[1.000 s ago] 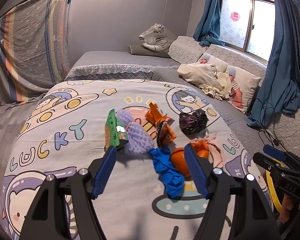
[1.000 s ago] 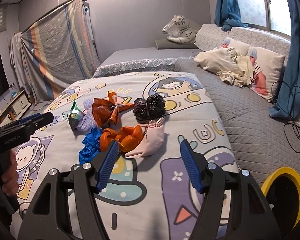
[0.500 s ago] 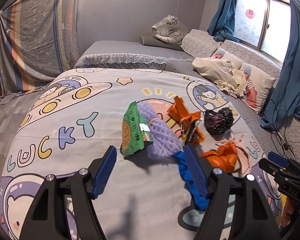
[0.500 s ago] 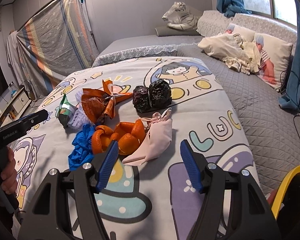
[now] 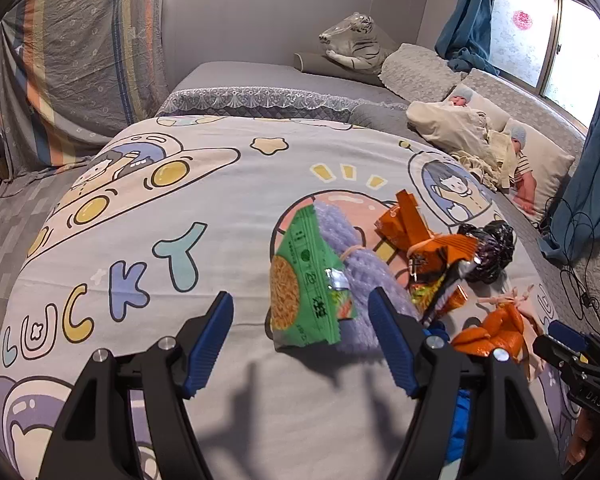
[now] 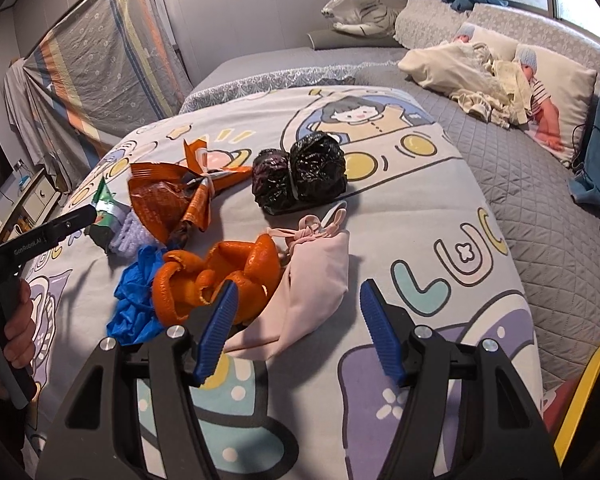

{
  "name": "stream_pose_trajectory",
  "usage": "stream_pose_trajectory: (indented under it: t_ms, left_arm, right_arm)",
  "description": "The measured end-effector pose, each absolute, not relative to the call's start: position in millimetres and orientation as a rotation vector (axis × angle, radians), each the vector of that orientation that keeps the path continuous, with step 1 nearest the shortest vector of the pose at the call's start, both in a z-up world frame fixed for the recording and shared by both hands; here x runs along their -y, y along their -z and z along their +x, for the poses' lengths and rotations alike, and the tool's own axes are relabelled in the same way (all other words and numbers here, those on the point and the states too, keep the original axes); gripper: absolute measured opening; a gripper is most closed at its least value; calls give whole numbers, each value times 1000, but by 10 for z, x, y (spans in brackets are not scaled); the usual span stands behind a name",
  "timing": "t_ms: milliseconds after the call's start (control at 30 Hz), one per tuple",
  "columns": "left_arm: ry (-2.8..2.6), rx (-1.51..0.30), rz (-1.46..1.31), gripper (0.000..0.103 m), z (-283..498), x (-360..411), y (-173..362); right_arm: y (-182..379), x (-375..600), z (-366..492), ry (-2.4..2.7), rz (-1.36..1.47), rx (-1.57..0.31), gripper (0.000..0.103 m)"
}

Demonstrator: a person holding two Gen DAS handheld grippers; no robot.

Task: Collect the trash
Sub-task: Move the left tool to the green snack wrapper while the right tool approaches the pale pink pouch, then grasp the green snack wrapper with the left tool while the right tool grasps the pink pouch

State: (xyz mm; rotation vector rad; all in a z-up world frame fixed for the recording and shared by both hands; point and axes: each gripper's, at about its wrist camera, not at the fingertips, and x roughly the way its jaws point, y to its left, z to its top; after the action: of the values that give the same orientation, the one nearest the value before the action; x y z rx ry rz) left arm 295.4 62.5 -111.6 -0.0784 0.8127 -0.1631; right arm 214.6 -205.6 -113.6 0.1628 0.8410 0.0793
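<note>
A pile of trash lies on the cartoon-print bedspread point(image 5: 148, 208). In the left wrist view my left gripper point(image 5: 300, 296) stands open, its blue fingers framing a green noodle wrapper point(image 5: 304, 280) and a purple foam net point(image 5: 352, 264) without touching them. Right of these lie an orange snack wrapper point(image 5: 424, 240), a black bag point(image 5: 488, 252) and orange peel point(image 5: 492, 328). My right gripper point(image 6: 299, 286) is open just short of a pink pouch point(image 6: 316, 276), with orange peel point(image 6: 220, 272) behind its left finger and a blue glove point(image 6: 134, 300) further left.
A yellow bin rim point(image 6: 580, 400) shows at the lower right beside the bed. Pillows and a cream blanket point(image 6: 460, 68) lie on the grey quilt at the right. A plush tiger point(image 5: 356, 44) sits at the back. A hand point(image 6: 12, 320) holds the left gripper point(image 6: 60, 228).
Both grippers have come lower and closer to the pile. The left one now frames the green wrapper instead of the blue glove; the right one has neared the pink pouch.
</note>
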Motion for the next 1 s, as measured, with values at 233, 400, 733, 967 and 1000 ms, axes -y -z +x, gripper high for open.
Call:
stream_pose_trajectory:
  t_ms: [233,400,733,967,1000]
  left_arm:
    - [162,-830,-75,67,3097,-630,1185]
    - [157,-846,-101,66,3193,-679,1261]
    - [165,-881,-145,45,3290,-790,1407]
    - [161,-868,-158,35,3282,-826,1366]
    - [160,-867,-158,34,3281,-829,1364]
  right_arm:
    - [1200,2119,2256,-78,199,-861,56]
    - [1279,2159,2329,-81,227,-884,53]
    - [1368,2242,2395,-90,270,-906,41]
    - [1382,2230,2405,-101,274,-912,26]
    - [1383,2236,2403,-102,277,-912,25]
